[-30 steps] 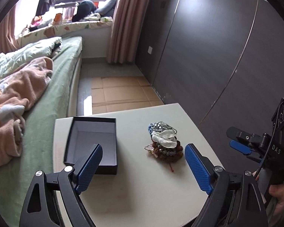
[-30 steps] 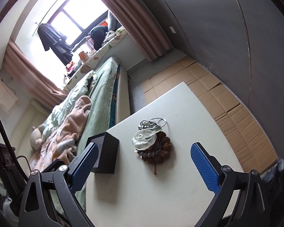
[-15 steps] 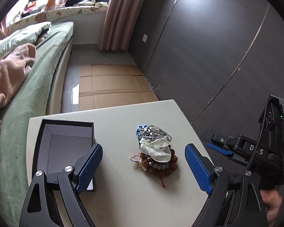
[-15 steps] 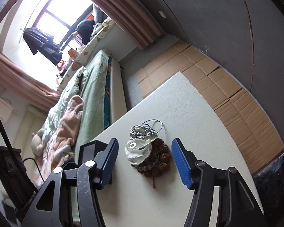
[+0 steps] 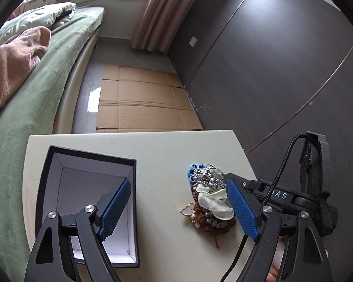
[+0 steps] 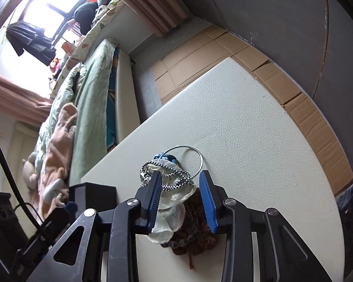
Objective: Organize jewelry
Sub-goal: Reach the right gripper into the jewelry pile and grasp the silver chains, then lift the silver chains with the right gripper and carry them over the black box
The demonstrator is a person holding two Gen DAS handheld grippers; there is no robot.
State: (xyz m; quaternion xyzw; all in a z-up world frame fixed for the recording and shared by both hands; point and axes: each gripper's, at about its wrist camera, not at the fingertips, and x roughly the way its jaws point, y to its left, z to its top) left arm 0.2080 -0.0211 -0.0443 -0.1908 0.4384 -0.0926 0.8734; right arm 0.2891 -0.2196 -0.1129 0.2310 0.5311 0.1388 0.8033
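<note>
A pile of jewelry (image 5: 207, 197) lies on the white table (image 5: 167, 150): brown bead bracelet, silver chain, blue beads, a pale translucent piece and a pink pendant. An open, empty black box (image 5: 82, 188) stands to its left. My left gripper (image 5: 178, 209) is open above the table, one finger over the box, the other by the pile. My right gripper (image 6: 181, 199) is partly closed, its fingers on either side of the silver chain (image 6: 174, 181) and pale piece (image 6: 169, 213) atop the pile. A thin wire ring (image 6: 195, 157) lies behind.
A bed with a green cover (image 5: 35, 75) and pink blanket runs along the table's left side. Flattened cardboard (image 5: 138, 103) covers the floor beyond. A dark wardrobe wall (image 5: 270, 70) stands to the right. The box corner shows in the right wrist view (image 6: 94, 195).
My right gripper moved forward and down onto the pile, and its fingers narrowed from wide open to straddle the chain. My left gripper moved closer to the table, over the box.
</note>
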